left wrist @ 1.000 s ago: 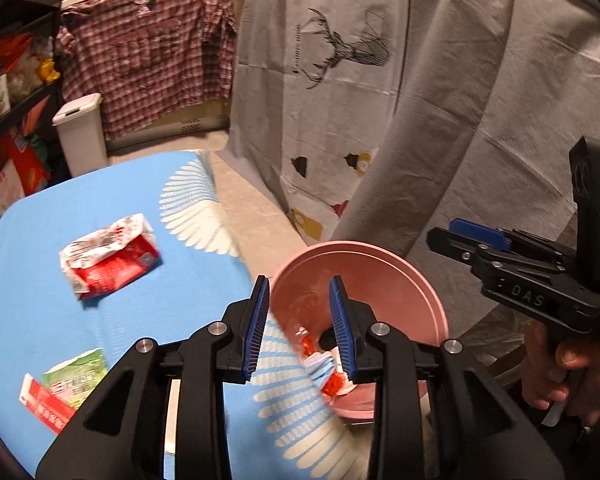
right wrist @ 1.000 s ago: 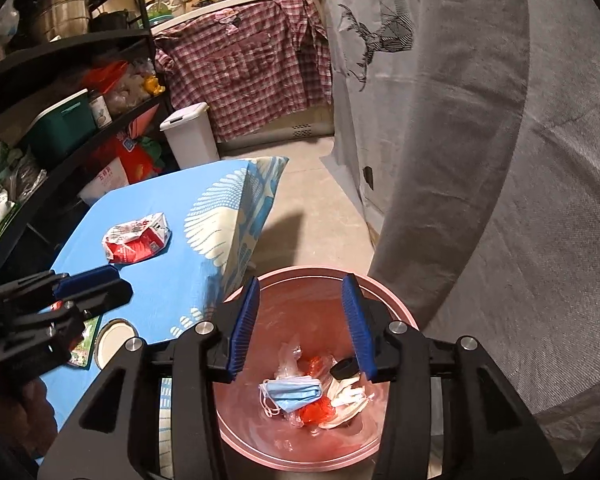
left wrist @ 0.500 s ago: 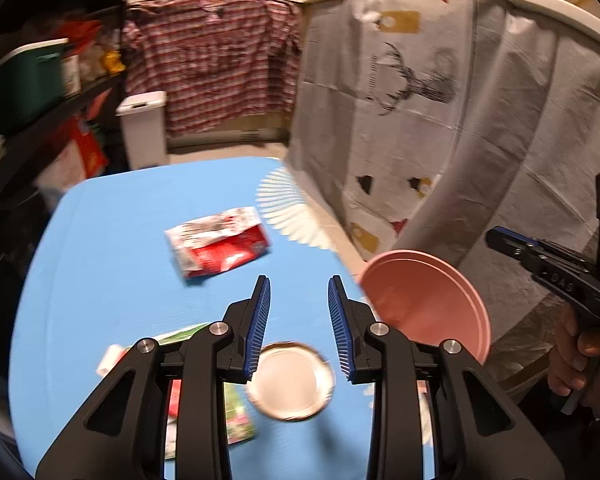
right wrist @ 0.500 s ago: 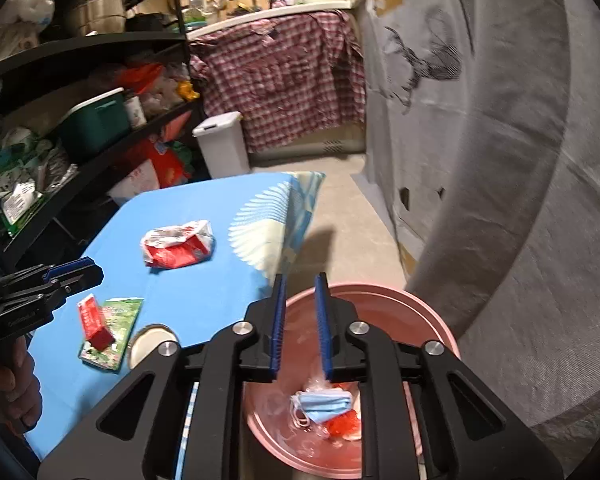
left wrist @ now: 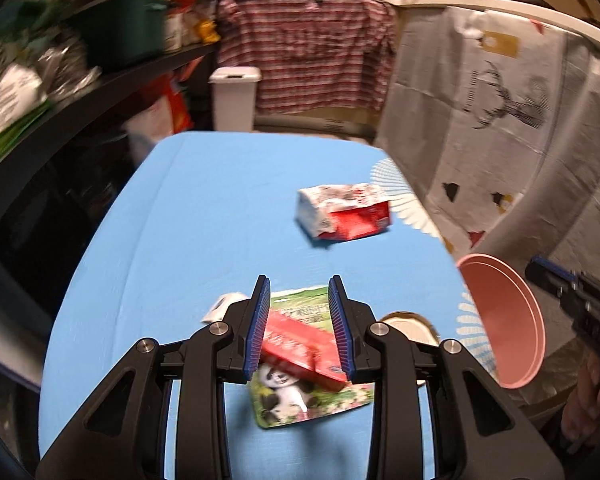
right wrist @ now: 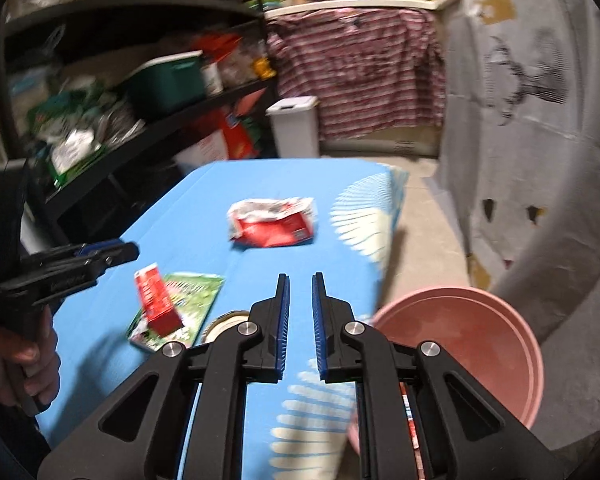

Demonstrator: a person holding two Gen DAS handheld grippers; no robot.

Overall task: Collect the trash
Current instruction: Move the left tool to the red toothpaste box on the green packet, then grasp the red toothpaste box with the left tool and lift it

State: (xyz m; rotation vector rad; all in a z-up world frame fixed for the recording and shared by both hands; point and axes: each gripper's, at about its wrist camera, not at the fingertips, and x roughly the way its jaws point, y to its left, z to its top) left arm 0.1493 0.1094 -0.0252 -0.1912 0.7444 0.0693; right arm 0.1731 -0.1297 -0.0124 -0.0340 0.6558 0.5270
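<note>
On the blue-clothed table (left wrist: 180,240) a small red box (left wrist: 300,344) lies across a flat green wrapper (left wrist: 312,396). My left gripper (left wrist: 298,284) hovers open just above them, the box showing between its fingers, untouched. A crumpled red-and-white packet (left wrist: 344,216) lies farther back. The pink bin (right wrist: 480,320) stands off the table's right edge. My right gripper (right wrist: 301,280) is over that edge beside the bin; its jaws are closing to a narrow gap with nothing between them. The right wrist view also shows the packet (right wrist: 272,224), the box (right wrist: 156,300) and the left gripper (right wrist: 128,250).
A round metal lid (left wrist: 408,324) lies near the table's right edge. Dark cluttered shelves (left wrist: 100,60) run along the left. A white pedal bin (left wrist: 236,96) and a plaid shirt (left wrist: 308,52) are behind the table. A grey deer-print sheet (left wrist: 500,120) hangs on the right.
My left gripper swung left from over the pink bin to above the red box. My right gripper narrowed its jaws and moved left off the bin's middle to the table edge.
</note>
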